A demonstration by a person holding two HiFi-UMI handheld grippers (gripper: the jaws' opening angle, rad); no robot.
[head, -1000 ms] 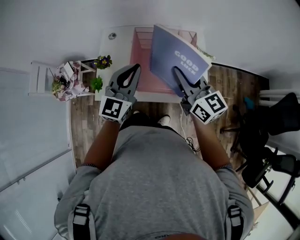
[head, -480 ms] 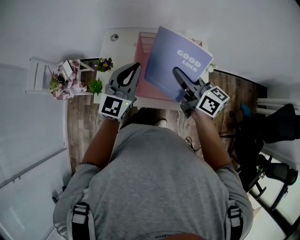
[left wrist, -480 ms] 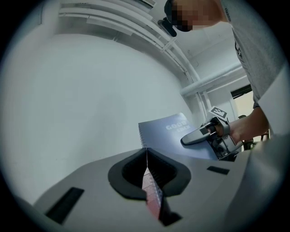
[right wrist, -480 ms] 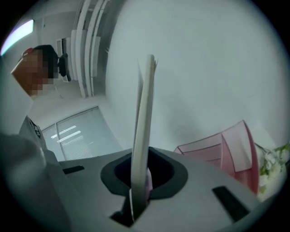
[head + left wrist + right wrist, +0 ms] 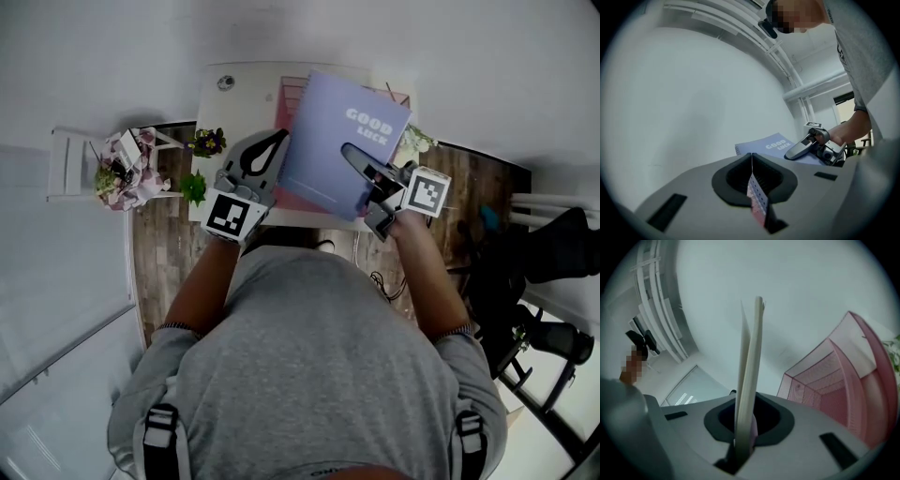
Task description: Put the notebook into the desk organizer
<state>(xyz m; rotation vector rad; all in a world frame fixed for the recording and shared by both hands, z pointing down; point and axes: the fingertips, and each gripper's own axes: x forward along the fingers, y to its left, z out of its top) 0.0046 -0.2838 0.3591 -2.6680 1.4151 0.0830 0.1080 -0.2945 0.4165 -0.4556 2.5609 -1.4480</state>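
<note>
My right gripper (image 5: 349,152) is shut on the lower right part of a lavender notebook (image 5: 339,141) printed "GOOD LUCK", and holds it above the pink mesh desk organizer (image 5: 283,97) on the white table (image 5: 239,94). The notebook covers most of the organizer in the head view. In the right gripper view the notebook (image 5: 751,362) stands edge-on between the jaws, with the organizer (image 5: 843,380) open below to the right. My left gripper (image 5: 277,136) hovers at the notebook's left edge, shut and holding nothing. In the left gripper view the notebook (image 5: 764,145) and the right gripper (image 5: 801,149) lie ahead.
Small potted plants (image 5: 195,186) and a white stand with flowers (image 5: 122,169) are left of the table. A sprig of flowers (image 5: 412,142) sits at the table's right edge. A black chair (image 5: 553,253) stands on the wooden floor to the right.
The right gripper has carried the notebook leftward and farther over the organizer, so more of the pink mesh is covered. The left gripper has hardly moved.
</note>
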